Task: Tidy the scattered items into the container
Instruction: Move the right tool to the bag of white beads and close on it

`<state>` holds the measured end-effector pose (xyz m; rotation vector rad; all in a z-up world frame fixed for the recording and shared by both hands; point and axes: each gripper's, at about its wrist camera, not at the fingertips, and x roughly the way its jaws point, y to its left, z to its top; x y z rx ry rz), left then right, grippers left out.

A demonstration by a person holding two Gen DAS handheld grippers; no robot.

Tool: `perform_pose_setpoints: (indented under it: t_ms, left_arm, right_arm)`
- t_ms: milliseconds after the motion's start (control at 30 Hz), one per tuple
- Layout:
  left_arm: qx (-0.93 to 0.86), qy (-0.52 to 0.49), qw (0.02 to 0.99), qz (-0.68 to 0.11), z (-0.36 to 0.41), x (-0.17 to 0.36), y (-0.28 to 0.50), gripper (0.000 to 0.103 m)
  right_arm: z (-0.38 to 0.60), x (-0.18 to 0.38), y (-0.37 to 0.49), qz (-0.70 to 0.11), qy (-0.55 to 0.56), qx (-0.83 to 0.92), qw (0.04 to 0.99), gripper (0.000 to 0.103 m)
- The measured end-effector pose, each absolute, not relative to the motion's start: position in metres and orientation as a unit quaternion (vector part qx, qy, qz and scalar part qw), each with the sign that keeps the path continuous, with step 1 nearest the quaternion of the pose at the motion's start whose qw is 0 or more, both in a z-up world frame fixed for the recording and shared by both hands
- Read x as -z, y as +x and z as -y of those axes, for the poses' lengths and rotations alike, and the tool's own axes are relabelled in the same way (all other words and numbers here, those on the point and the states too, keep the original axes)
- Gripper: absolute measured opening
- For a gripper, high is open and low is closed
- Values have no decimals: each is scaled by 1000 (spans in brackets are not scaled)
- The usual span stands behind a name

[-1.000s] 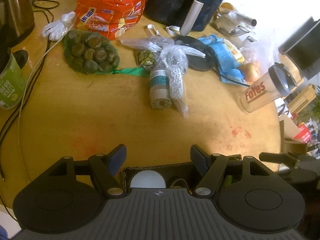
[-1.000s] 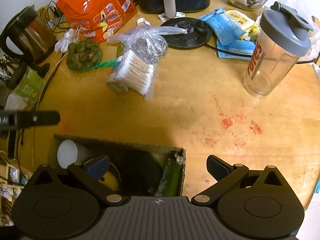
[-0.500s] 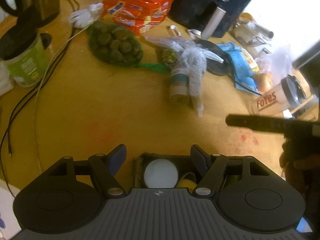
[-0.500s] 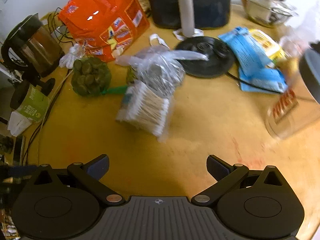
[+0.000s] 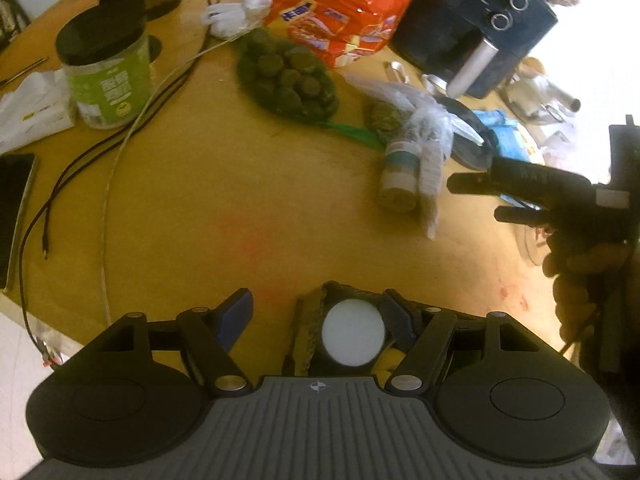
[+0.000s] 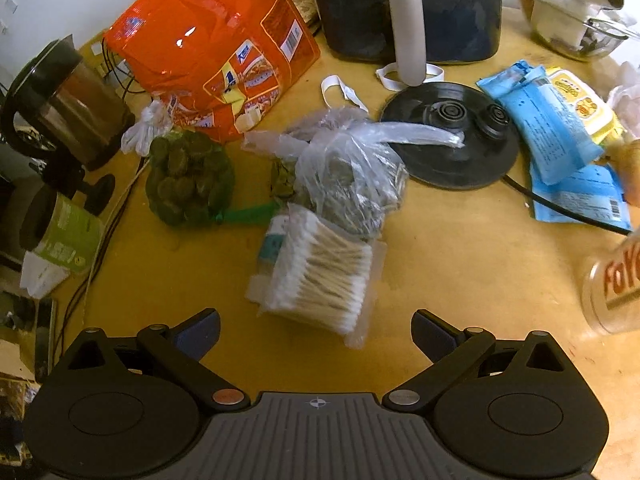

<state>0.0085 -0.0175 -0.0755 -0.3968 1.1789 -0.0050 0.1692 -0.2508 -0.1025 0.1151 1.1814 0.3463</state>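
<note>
Two tools: both spread wide, nothing between the fingers.
Right tool [image 6: 316, 330]: low over the counter [image 6: 460, 264], facing the bag of cotton swabs [image 6: 320, 280] just ahead, a little left of its centre line.
Swab axis: sticks run across the tool's gap, roughly side to side; the bag's own length runs away from the tool. Fit between the spread fingers looks likely.
Nearer hand: right; seen from the left view, its tool [image 5: 472, 196] sits close beside the swabs.
Left tool [image 5: 316, 314]: over the cardboard box [image 5: 308, 328] at the counter's near edge.
Box contents: a white round lid [image 5: 352, 338]; the rest hidden by the tool.
Beyond the swabs: a small jar [image 6: 274, 242] lying beside them, clear plastic bag [image 6: 348, 176], green net bag [image 6: 188, 178].
</note>
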Motion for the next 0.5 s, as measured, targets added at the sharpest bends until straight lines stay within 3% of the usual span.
perform_pose_setpoints:
  t_ms: [433,500]
  left_arm:
    - [-31,-198,811,-550,6,73,-5,70]
    - [-35,-199,810,-550,4,73,-7,70]
  right_arm:
    - [240,129,208,-574,82,-143,802,97]
    - [238,134,212,-579,86,-139,799,93]
